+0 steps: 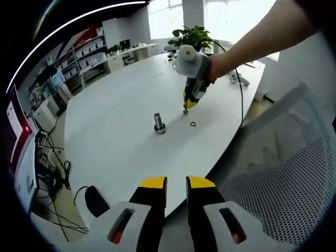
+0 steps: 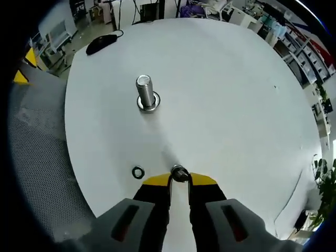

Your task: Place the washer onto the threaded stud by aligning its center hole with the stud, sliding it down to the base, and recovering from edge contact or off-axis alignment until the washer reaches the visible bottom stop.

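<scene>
A threaded steel stud (image 1: 159,123) (image 2: 146,93) stands upright on its round base on the white table (image 1: 115,121) (image 2: 226,105). My right gripper (image 2: 179,181) (image 1: 185,109) is shut on a small metal washer (image 2: 179,173) pinched at its yellow tips. It hovers just above the tabletop, well short of the stud. A second washer (image 2: 138,171) (image 1: 193,124) lies flat on the table beside those tips. My left gripper (image 1: 176,184) hangs off the table's near edge. Its jaws stand a narrow gap apart with nothing between them.
A black mouse (image 1: 94,199) (image 2: 102,43) lies near the table's edge. A grey mesh chair (image 1: 283,173) (image 2: 37,147) stands close to the table. A person's arm (image 1: 252,39) holds the right gripper. A potted plant (image 1: 191,37) and a white object (image 1: 237,79) sit at the far end.
</scene>
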Tool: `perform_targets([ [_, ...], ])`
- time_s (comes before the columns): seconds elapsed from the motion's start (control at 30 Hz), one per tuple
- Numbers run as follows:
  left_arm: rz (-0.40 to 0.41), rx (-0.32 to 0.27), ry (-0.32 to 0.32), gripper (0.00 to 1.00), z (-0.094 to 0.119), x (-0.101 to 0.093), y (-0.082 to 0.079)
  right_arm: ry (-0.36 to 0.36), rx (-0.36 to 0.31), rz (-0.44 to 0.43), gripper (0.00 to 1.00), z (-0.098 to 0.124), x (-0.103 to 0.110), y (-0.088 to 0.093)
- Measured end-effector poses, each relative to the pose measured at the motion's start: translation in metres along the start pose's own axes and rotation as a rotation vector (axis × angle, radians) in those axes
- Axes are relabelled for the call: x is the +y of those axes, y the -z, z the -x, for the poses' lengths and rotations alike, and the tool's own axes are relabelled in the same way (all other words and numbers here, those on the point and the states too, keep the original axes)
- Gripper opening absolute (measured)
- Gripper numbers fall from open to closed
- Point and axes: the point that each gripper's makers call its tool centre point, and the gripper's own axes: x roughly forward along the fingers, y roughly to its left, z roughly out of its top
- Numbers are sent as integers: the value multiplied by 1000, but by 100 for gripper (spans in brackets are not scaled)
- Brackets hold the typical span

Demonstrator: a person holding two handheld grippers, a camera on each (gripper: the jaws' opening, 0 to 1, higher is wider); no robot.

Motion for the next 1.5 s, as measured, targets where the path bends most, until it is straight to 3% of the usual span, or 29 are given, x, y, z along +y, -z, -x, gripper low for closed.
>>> perform_targets([
  [0.2,7,6,-2,12,-1,1,1,-21,24,-47,15,-9,1,5],
  [0.57,10,11,-2,12,-1,2,2,-28,26,-50,17,-13,2,7],
  [0.93,-6,7,6,12,-1,-1,1,-40,53,-82,21,-5,18,32],
  [1.2,-19,9,8,12,-1,-3,1,-100,6,-40,23,-6,50,21],
  [1.5,-26,11,9,12,-1,-3,2,-114,-8,-23,23,-12,63,9],
])
